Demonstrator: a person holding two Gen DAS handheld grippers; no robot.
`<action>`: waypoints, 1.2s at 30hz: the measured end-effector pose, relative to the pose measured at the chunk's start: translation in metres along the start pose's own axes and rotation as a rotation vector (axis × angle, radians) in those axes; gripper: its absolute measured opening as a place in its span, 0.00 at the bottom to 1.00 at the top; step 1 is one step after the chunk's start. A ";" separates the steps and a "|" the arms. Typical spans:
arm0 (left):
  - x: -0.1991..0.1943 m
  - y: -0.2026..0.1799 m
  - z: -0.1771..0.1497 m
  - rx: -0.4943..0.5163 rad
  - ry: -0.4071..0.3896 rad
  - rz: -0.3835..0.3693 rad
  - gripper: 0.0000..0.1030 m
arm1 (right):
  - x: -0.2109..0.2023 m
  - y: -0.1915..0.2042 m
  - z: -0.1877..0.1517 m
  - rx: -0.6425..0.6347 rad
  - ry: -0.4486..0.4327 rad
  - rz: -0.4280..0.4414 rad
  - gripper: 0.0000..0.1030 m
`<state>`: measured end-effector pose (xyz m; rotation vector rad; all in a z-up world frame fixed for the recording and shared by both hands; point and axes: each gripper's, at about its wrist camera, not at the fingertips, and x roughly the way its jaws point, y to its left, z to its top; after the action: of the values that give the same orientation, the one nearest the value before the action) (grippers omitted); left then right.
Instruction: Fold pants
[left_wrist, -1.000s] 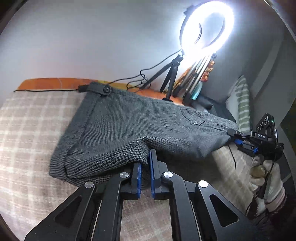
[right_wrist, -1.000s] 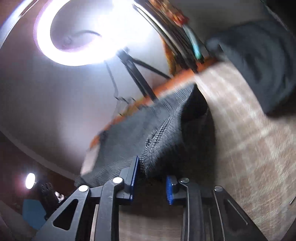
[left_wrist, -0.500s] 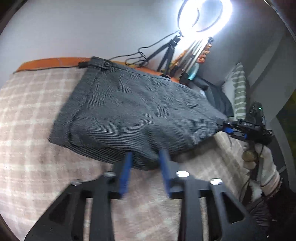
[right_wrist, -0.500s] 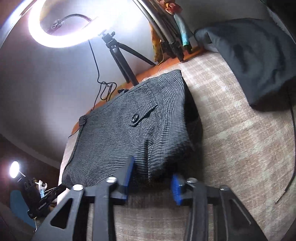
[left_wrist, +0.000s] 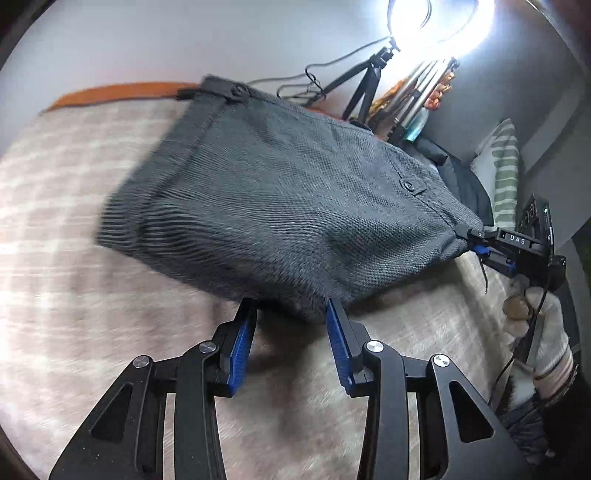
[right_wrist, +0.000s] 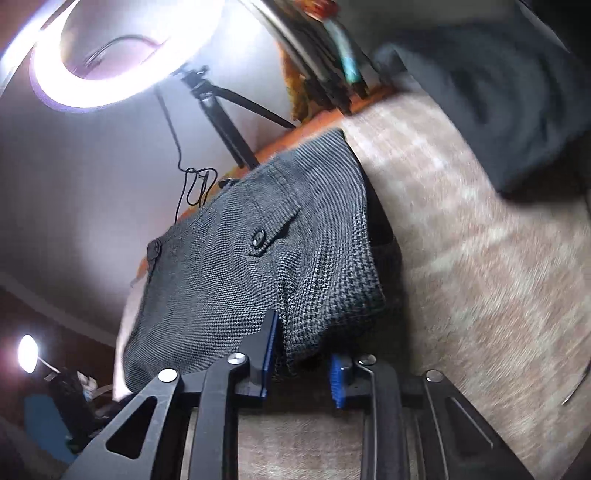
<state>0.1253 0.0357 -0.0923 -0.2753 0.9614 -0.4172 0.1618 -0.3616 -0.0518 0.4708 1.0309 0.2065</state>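
The grey houndstooth pants (left_wrist: 288, 206) lie folded over on a beige checked bedspread (left_wrist: 74, 295). My left gripper (left_wrist: 290, 317) is open, its blue pads on either side of the near fabric edge, not holding it. In the left wrist view my right gripper (left_wrist: 480, 243) sits at the pants' right corner. In the right wrist view the right gripper (right_wrist: 303, 354) has its jaws apart with a fold of the pants (right_wrist: 258, 258) hanging between them.
A lit ring light (left_wrist: 443, 22) on a tripod (left_wrist: 365, 85) stands at the back, with cables. A dark garment (right_wrist: 498, 103) and a striped pillow (left_wrist: 506, 170) lie to the right. An orange edge (left_wrist: 118, 92) borders the bed.
My left gripper opened, let go of the pants' edge and pulled back a little. The pants dropped flatter onto the bed. The right gripper stays at the right corner.
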 end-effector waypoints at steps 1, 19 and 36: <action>-0.011 0.000 0.001 -0.004 -0.030 0.002 0.36 | -0.002 0.002 -0.001 -0.007 -0.004 -0.003 0.22; 0.055 -0.023 0.029 0.260 -0.045 0.276 0.39 | 0.010 -0.026 -0.015 0.295 -0.041 0.152 0.65; 0.094 -0.098 0.057 0.382 -0.088 0.217 0.39 | 0.001 -0.037 -0.038 0.441 -0.159 0.108 0.66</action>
<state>0.1989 -0.0924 -0.0901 0.1553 0.7964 -0.3767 0.1278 -0.3832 -0.0858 0.9296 0.8942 0.0335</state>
